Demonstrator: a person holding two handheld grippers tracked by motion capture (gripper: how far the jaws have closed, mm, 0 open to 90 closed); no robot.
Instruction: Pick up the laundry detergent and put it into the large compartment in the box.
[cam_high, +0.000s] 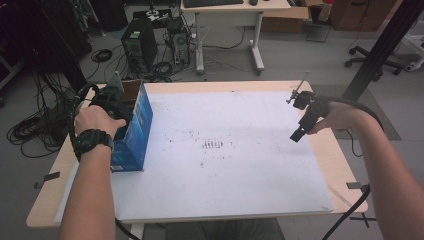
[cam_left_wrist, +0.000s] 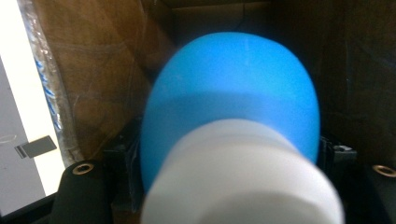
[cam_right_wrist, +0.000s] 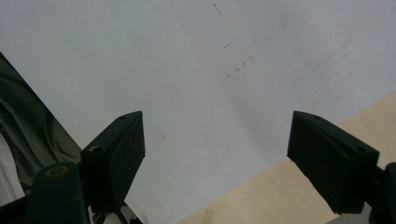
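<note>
The left claw (cam_left_wrist: 233, 186) is reaching down into the open blue box (cam_high: 135, 127) at the tabletop's (cam_high: 235, 86) left edge, its jaws flanking a blue bulb with a white cap (cam_left_wrist: 233, 121); whether they are gripping is unclear. The bulb's long axis is running straight along the claw. The right claw (cam_right_wrist: 215, 158) is hanging open, well apart.
</note>
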